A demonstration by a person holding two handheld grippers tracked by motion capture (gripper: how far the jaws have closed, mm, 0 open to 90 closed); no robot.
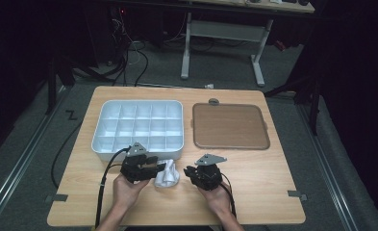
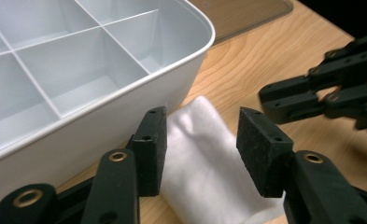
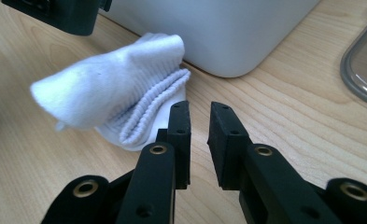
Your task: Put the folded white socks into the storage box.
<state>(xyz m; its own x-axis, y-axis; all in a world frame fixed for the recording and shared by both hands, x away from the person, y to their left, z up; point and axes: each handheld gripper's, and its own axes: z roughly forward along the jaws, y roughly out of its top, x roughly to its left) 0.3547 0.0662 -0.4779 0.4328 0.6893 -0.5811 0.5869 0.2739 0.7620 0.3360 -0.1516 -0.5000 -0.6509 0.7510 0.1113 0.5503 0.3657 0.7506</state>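
A white sock [image 1: 166,176] is seen lying on the wooden table [image 1: 254,192], just in front of the white compartment tray [image 1: 137,126] and between the two grippers. In the left gripper view, the left gripper [image 2: 202,140] is held with its jaws parted to either side of the sock [image 2: 204,163]; a gap is left between each pad and the cloth, so the sock is not being pinched, and it rests on the table against the tray's rounded wall [image 2: 139,100]. In the right gripper view, the right gripper [image 3: 199,135] is shown with its jaws nearly together, a narrow gap being left and nothing being held in it; the sock's ribbed cuff [image 3: 144,116] lies just beside the near jaw, though contact cannot be told. A brown lid [image 1: 230,126] is laid flat to the right of the tray. In the high view the left gripper [image 1: 154,168] is placed at the sock's left edge and the right gripper [image 1: 191,172] just to its right.
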